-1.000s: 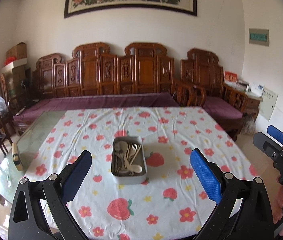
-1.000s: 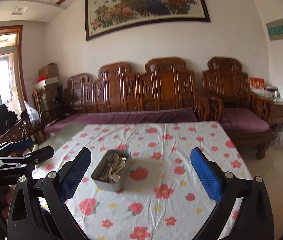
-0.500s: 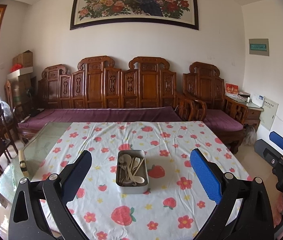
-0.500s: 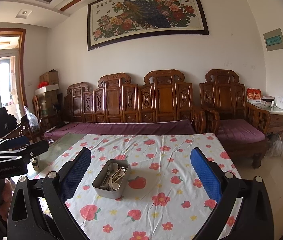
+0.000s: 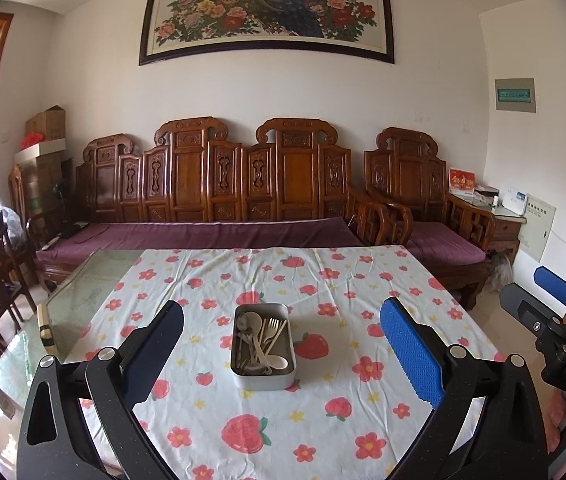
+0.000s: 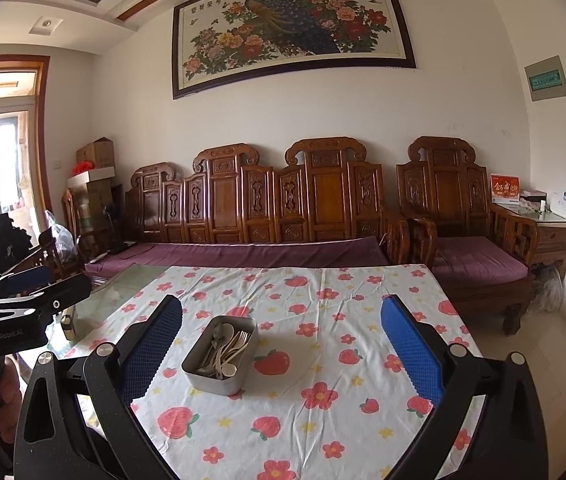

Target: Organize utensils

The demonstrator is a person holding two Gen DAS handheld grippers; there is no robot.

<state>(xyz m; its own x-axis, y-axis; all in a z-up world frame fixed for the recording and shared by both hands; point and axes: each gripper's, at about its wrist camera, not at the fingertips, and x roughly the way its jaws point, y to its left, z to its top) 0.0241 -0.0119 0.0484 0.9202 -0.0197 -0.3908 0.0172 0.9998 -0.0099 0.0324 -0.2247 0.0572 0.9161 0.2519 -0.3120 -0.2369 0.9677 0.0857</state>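
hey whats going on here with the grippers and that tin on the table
A person holds a two-finger gripper in each hand above a table covered with a strawberry-print tablecloth. The left gripper and right gripper are both open and empty, held back from the table's middle. A metal tin sits there with spoons and a fork piled loosely inside. Nothing has been picked up yet, so the sorting of the utensils has not begun.

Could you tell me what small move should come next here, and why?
Probably bring the right gripper down toward the metal tin. Both it and the left gripper are open and empty above the table, and the spoons and fork lie jumbled inside the tin.
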